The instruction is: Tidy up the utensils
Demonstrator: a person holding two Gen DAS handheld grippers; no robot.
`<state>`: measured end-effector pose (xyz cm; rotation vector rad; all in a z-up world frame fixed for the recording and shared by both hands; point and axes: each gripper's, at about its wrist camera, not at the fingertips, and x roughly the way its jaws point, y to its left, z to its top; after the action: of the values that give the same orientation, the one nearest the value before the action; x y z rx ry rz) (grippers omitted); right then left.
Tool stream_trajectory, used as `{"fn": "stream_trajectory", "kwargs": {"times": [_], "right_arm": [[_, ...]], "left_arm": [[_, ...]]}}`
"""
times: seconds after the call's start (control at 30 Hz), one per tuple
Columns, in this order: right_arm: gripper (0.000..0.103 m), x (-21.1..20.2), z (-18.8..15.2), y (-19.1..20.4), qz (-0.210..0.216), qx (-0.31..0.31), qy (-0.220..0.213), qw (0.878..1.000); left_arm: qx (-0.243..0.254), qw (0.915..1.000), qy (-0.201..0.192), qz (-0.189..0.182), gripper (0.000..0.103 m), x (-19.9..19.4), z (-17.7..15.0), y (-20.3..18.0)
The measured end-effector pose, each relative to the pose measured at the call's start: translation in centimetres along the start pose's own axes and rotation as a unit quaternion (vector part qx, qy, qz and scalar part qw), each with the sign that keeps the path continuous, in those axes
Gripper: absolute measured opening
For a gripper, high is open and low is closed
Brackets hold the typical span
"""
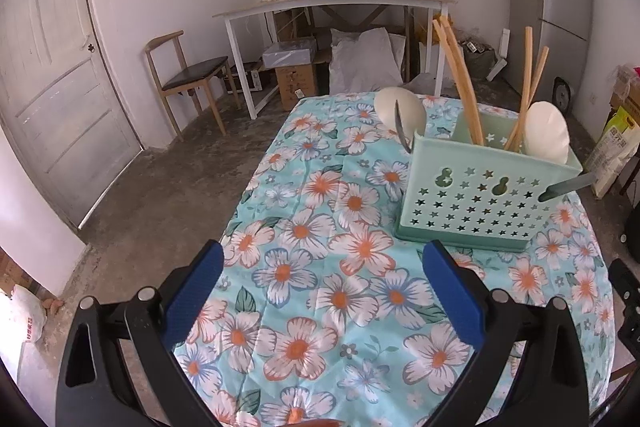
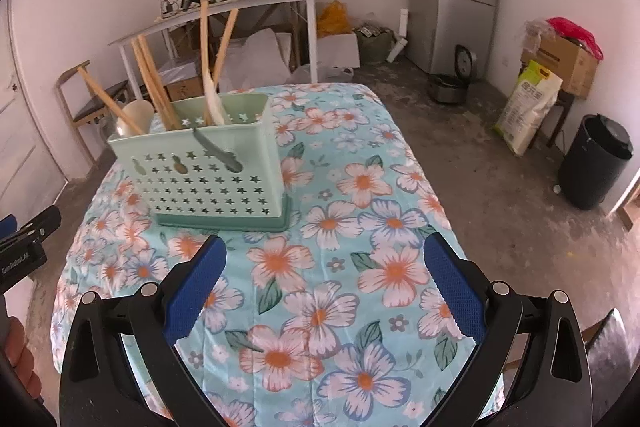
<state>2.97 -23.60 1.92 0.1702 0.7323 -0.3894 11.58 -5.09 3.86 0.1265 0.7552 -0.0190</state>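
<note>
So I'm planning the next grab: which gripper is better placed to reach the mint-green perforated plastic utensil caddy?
Probably the left gripper: the mint-green perforated plastic utensil caddy looms larger just beyond its right finger. From the right gripper it sits farther, off left. Both are open and empty.

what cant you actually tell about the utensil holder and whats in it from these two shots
- Lower ends of the chopsticks: hidden by the green utensil holder wall, both views.
- Grey handle poking through the holder front: its working end is inside, so the kind of utensil is unclear.
- Holder compartments: the wall blocks them.
- White spoon: lower part hidden, left wrist view.
</note>
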Motion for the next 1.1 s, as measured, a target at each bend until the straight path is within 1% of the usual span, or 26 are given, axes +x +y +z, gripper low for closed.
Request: {"fn": "stream_trajectory", "kwargs": {"times": [0.13,0.3,1.1], "right_arm": [[0.095,-0.1,0.0,0.3,-0.017,-0.009,-0.007,1.0],[0.095,0.1,-0.1,0.6,-0.023,-0.019,-0.007,1.0],[0.095,-0.1,-0.3,1.6,-0.026,-0.025,-0.004,0.999]], "left_arm": [[-0.001,1.0,0.004,0.005,0.097,0.4,-0.1,0.2],[-0.002,0.9999,0.012,0.01,0.097,0.7,-0.3,0.4],[-0.002,0.9998,0.016,0.015,0.097,0.9,-0.6,1.2]]}}
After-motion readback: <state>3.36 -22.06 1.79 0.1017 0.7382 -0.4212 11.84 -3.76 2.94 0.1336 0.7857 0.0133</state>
